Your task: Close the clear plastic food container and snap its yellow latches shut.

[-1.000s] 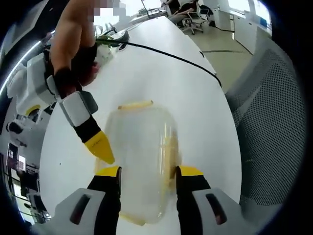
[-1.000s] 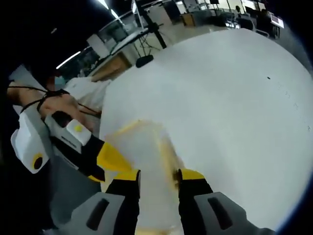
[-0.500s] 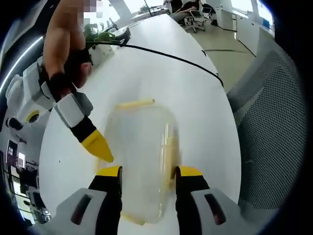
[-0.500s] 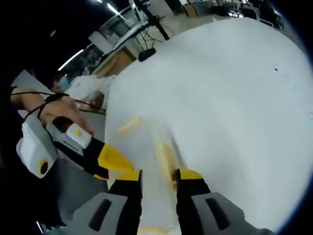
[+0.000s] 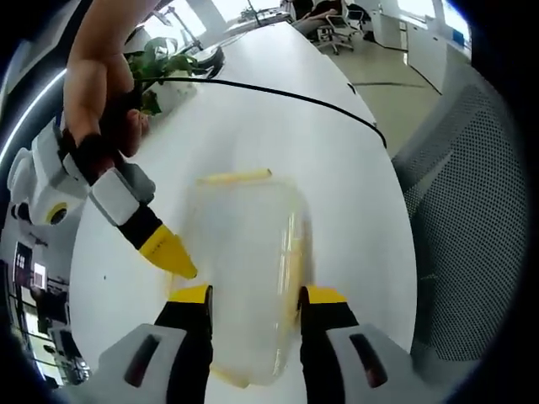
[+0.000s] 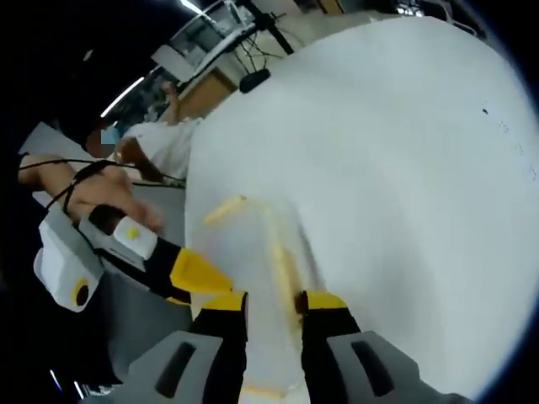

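The box (image 5: 248, 269) sits on the white table (image 5: 337, 168), lid on. L gripper (image 5: 250, 295) has its jaws apart w/ the box between them; R gripper (image 6: 268, 299) too. A hard push on one side could make the box slip or tip, & a latch (image 5: 236, 178) may not click.

No legible text, label, brand, number or sign was found in either the left gripper view or the right gripper view. Small dark panels with pale marks stand at the far left of the left gripper view, beyond the table edge; these may carry print, but they are too small and blurred to be read.
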### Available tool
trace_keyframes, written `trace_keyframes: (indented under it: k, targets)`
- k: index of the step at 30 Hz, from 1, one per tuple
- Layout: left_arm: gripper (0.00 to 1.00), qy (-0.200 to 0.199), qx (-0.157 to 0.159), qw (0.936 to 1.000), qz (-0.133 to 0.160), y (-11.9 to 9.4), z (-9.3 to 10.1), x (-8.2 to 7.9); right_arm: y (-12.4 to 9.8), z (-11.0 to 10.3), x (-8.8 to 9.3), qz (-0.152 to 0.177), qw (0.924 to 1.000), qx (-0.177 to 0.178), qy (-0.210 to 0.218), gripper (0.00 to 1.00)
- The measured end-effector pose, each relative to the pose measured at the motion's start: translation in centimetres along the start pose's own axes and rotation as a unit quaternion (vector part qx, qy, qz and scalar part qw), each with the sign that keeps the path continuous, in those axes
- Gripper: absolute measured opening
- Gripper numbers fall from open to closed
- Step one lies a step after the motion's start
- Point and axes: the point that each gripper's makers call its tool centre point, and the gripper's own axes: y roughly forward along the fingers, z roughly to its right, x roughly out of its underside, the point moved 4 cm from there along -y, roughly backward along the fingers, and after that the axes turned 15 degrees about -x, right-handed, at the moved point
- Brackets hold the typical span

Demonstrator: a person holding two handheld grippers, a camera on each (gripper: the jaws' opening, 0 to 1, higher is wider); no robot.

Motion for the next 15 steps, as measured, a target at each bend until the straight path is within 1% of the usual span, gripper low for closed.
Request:
trace_keyframes:
  k: [6,11,15]
  targets:
    - [0.39,-0.004,-0.01,0.9999,-0.009,0.06,-0.04,-0.04,0.08,0.02,0.12,-0.006,0.9999,-0.001,-0.008,0.22]
    - [0.4,-0.007,-0.014,0.9998,-0.013,0.01,0.03,-0.02,0.19,-0.03,0.0,-0.02,0.9995,0.001,-0.023,0.23]
    - [0.4,-0.006,-0.015,0.9997,-0.017,-0.06,-0.06,-0.07,0.19,-0.01,-0.22,-0.024,0.9995,0.014,-0.015,0.24]
